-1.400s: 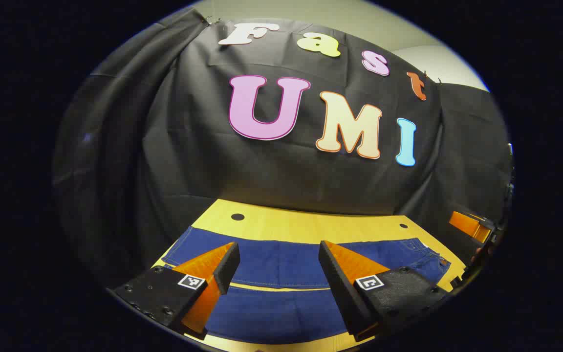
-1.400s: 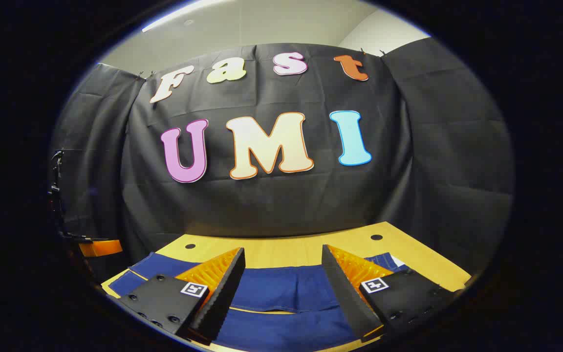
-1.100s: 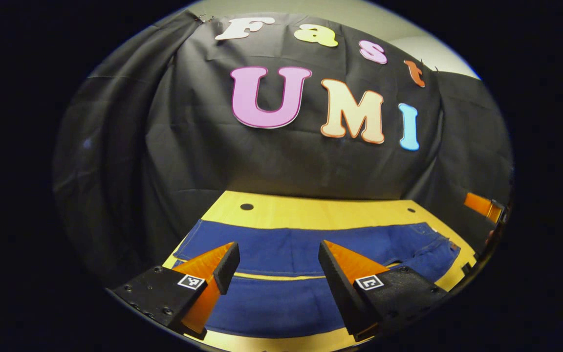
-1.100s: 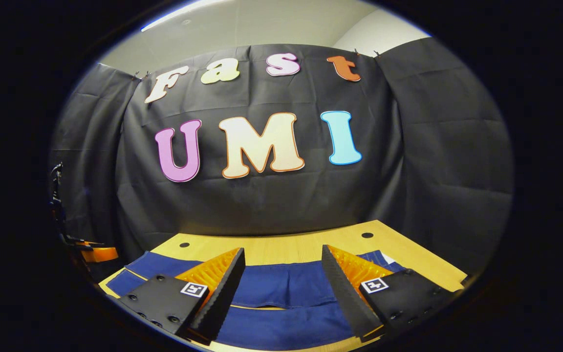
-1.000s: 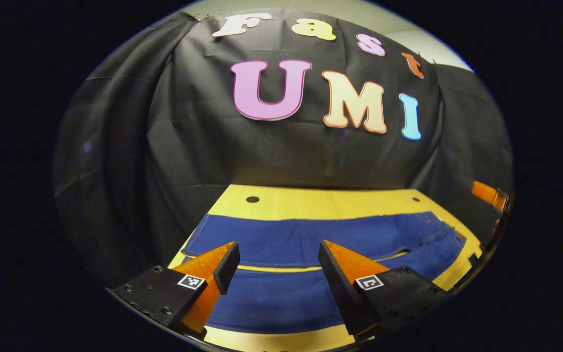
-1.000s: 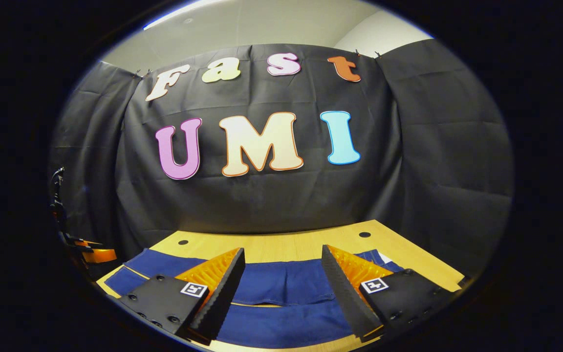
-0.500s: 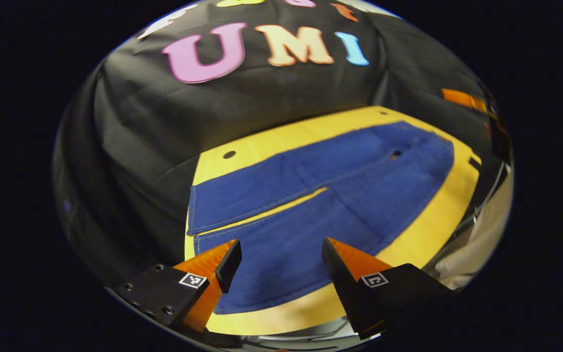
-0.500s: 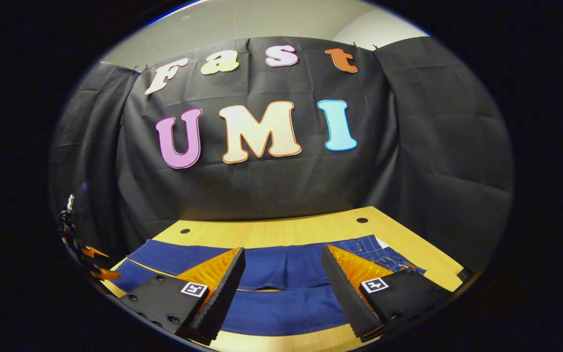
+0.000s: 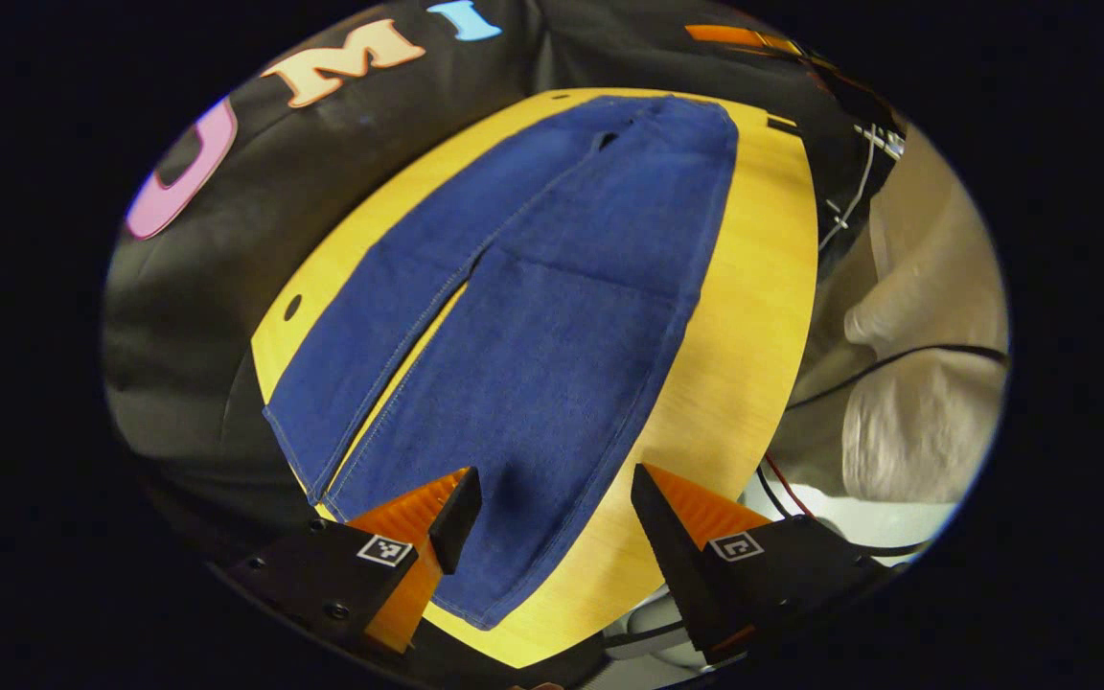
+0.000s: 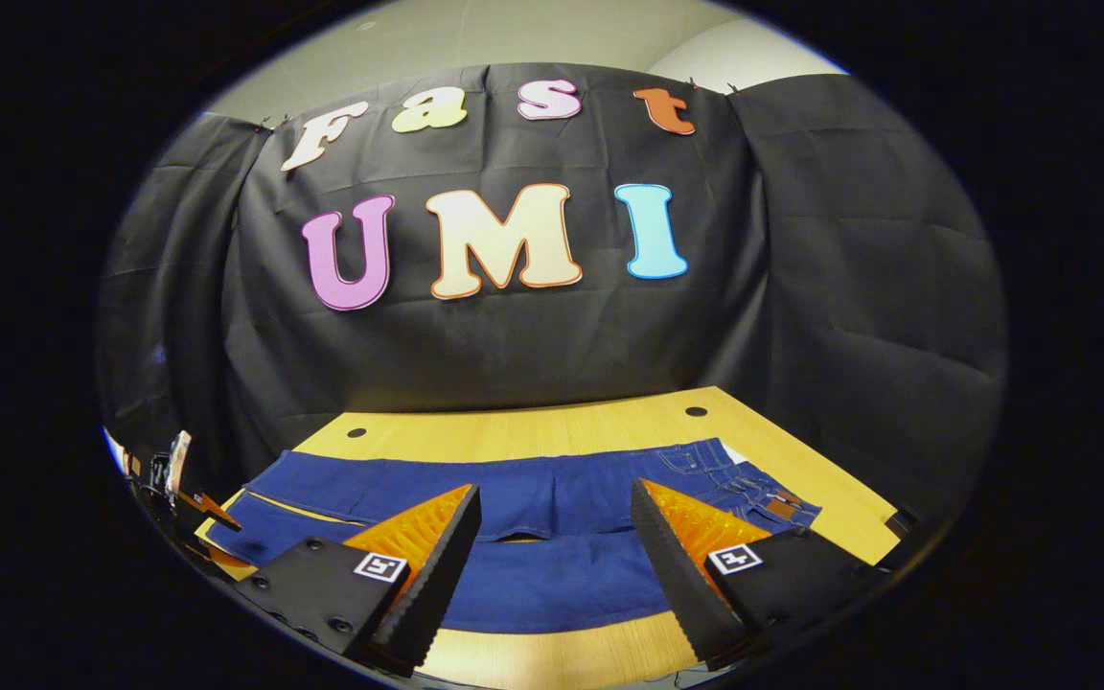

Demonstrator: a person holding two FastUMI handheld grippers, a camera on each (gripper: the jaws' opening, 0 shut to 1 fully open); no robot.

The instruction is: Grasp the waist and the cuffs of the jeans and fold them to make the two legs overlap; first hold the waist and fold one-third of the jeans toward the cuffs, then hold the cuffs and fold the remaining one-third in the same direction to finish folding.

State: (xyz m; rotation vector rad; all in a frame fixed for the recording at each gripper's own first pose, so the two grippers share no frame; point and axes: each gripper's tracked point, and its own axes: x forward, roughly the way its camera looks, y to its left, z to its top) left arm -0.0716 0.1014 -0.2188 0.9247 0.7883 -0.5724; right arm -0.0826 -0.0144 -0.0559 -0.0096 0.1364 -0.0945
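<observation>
The jeans [image 9: 533,316] lie flat and unfolded on the yellow tabletop [image 9: 753,287], legs side by side with a narrow gap between them. The left tool [image 9: 552,517] hangs open over the near leg's cuff [image 9: 514,575], gripping nothing. The right tool [image 10: 557,537] is also open and empty, near the waist [image 10: 753,489]. Risk: pinching only the top denim layer, so the leg would drag skewed and the legs would not overlap.

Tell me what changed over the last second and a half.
The left gripper swung round to the cuff end and tipped down over the near leg of the jeans. The right gripper moved only slightly. Both stayed open; the jeans stayed flat and unfolded on the table.
</observation>
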